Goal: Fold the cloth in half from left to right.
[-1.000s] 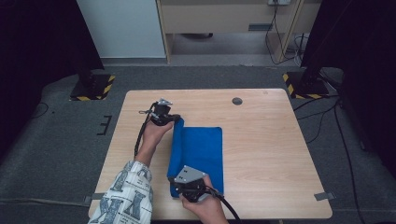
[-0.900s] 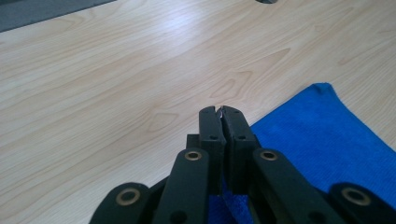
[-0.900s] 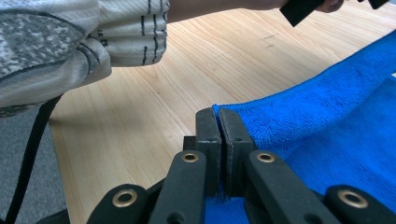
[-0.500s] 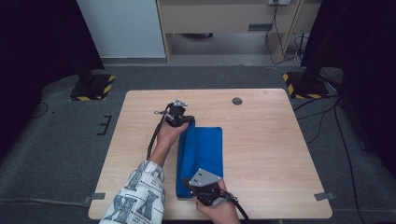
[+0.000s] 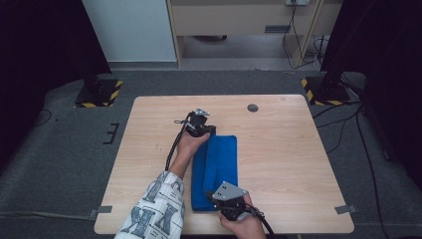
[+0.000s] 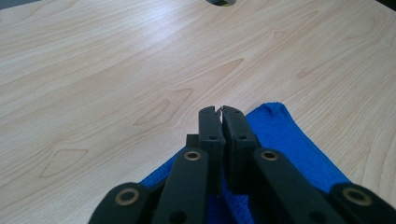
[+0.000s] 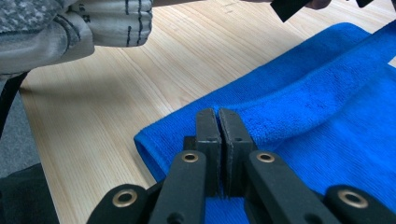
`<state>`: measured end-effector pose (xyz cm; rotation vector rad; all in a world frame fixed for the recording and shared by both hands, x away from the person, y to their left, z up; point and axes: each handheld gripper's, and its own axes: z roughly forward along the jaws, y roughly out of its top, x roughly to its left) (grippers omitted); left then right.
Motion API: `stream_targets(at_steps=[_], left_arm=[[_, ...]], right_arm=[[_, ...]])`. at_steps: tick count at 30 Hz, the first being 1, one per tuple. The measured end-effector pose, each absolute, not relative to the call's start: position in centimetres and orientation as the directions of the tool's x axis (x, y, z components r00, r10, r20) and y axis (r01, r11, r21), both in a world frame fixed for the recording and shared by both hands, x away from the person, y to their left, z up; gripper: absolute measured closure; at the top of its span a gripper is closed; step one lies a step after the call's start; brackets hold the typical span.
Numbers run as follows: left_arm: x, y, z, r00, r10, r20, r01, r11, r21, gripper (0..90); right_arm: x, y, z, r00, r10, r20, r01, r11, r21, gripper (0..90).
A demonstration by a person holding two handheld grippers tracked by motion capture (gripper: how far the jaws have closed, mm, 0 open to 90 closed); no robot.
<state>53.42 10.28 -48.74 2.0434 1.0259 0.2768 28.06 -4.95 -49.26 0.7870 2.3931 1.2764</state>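
The blue terry cloth towel (image 5: 215, 172) lies folded near the middle of the light wooden table (image 5: 298, 164), and its long axis runs from the near edge of the table toward the far side. The left gripper (image 5: 205, 130) is at the far short end of the towel and the right gripper (image 5: 230, 205) is at the near short end, so each hand takes one end of the same long edge. Both grippers have their jaws pressed together on a layer of the blue fabric, as the left gripper (image 6: 221, 122) and the right gripper (image 7: 218, 122) show in their own views. I judge the next move carries this lifted edge sideways across the towel, toward its right long side, to fold it narrower.
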Motion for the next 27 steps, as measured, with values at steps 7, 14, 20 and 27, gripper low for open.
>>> stream_targets(at_steps=[7, 14, 20, 27], left_arm=[[53.3, 9.2, -48.6, 0.655, 0.739, -0.157, 0.567, -0.343, 0.749, 87.4], [53.3, 8.4, -48.9, 0.660, 0.735, -0.156, 0.570, -0.355, 0.741, 87.3], [53.2, 7.7, -49.1, 0.667, 0.728, -0.157, 0.568, -0.362, 0.739, 87.3], [53.2, 7.0, -49.2, 0.668, 0.730, -0.145, 0.565, -0.370, 0.738, 87.3]], right_arm=[[27.6, -5.9, -49.2, -0.794, 0.607, -0.022, 0.322, 0.452, 0.832, 88.0], [27.4, -6.7, -49.1, -0.792, 0.611, -0.026, 0.324, 0.455, 0.830, 88.0], [27.0, -7.1, -49.2, -0.790, 0.612, -0.022, 0.327, 0.452, 0.830, 87.9], [27.0, -7.6, -49.7, -0.784, 0.621, -0.017, 0.344, 0.457, 0.820, 87.9]])
